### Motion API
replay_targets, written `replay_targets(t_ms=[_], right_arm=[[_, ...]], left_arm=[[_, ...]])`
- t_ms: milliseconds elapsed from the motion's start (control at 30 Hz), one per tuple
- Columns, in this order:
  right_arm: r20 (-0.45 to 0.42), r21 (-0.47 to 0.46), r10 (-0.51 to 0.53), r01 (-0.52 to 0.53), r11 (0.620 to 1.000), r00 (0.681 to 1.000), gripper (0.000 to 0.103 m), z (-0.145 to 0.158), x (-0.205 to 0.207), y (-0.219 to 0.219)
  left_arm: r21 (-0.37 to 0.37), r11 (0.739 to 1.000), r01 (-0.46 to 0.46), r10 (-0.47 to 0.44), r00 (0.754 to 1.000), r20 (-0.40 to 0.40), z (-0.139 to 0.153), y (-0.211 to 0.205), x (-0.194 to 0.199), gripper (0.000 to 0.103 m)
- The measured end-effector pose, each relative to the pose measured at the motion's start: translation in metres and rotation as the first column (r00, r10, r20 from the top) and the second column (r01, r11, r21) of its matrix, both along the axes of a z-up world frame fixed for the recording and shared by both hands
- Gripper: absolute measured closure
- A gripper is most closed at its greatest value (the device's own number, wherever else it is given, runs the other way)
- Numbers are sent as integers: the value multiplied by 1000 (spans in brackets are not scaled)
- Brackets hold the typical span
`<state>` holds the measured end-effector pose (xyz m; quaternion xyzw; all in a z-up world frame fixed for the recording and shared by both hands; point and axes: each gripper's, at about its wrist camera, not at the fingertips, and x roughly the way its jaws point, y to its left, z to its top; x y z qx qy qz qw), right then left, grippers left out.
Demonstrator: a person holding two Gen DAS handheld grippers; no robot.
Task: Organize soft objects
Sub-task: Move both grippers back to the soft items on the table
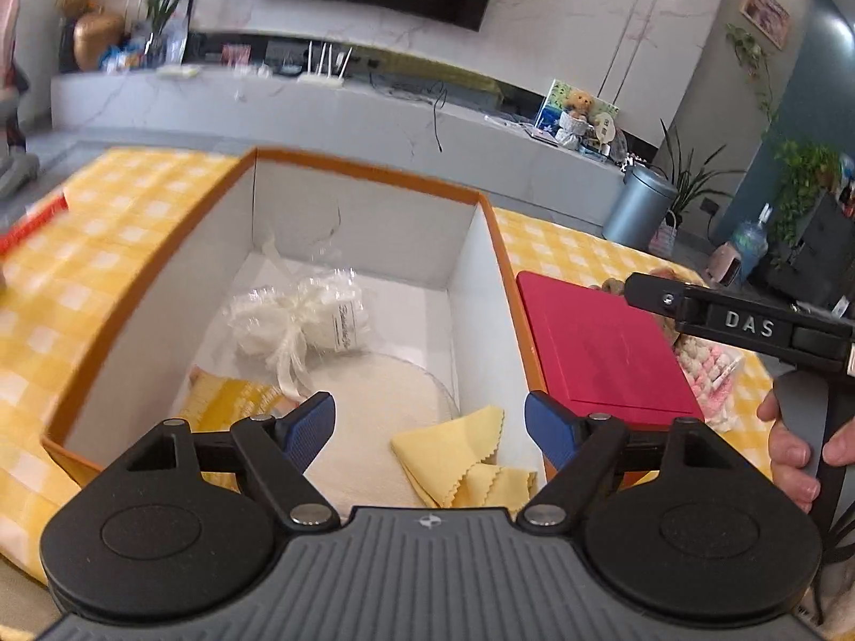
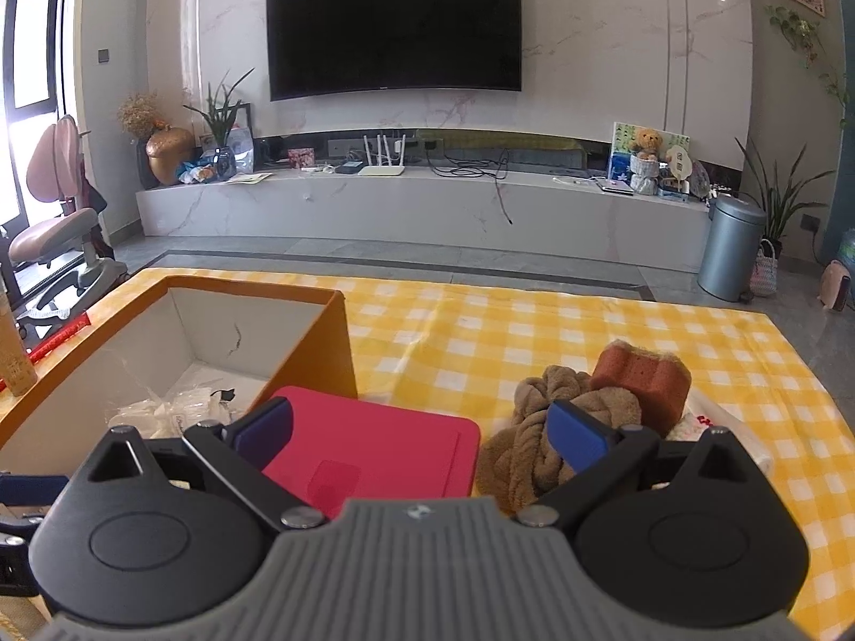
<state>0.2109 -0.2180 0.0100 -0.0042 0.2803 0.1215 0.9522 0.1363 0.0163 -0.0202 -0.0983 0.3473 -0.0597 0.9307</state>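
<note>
An orange box (image 1: 160, 262) with white walls stands open on the yellow checked tablecloth; it also shows in the right wrist view (image 2: 342, 342). Inside lie a white wrapped bundle with a ribbon (image 1: 304, 320), a white round pad (image 1: 374, 406), a folded yellow cloth (image 1: 459, 459) and a yellow packet (image 1: 230, 400). My left gripper (image 1: 430, 422) is open and empty above the box's near end. My right gripper (image 2: 422, 427) is open and empty over a red flat case (image 2: 374, 454). A brown knitted towel (image 2: 539, 438), a brown sponge (image 2: 641, 379) and a pink-white knit item (image 1: 705, 374) lie right of the case.
The red case (image 1: 604, 352) lies against the box's right wall. A red strip (image 1: 32, 224) lies at the table's left edge. Beyond the table are a TV bench (image 2: 427, 203), a grey bin (image 2: 729, 248) and a chair (image 2: 53, 224).
</note>
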Motion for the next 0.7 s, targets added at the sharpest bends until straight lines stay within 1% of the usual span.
replay_targets(t_ms=[100, 233, 400, 567, 633, 700], right_arm=[[6, -2, 22, -22, 1000, 1000, 4, 2, 0, 2], [21, 0, 37, -37, 999, 999, 4, 6, -2, 2], [18, 26, 16, -17, 1000, 1000, 4, 9, -1, -6], [14, 30, -4, 3, 1000, 1000, 3, 17, -2, -18], [24, 35, 6, -6, 999, 1000, 3, 25, -6, -26], [43, 67, -7, 4, 998, 999, 3, 33, -11, -37]], left_arm=[[63, 998, 13, -16, 999, 49, 11, -9, -6, 8], [144, 990, -2, -9, 997, 71, 20, -18, -11, 8], [177, 984, -22, 6, 996, 92, 30, -28, -14, 8], [253, 966, -57, 31, 994, 109, 38, -37, -17, 8], [280, 959, -52, 20, 993, 117, 44, -42, -18, 8], [302, 952, -48, 4, 990, 144, 51, -48, -22, 8]])
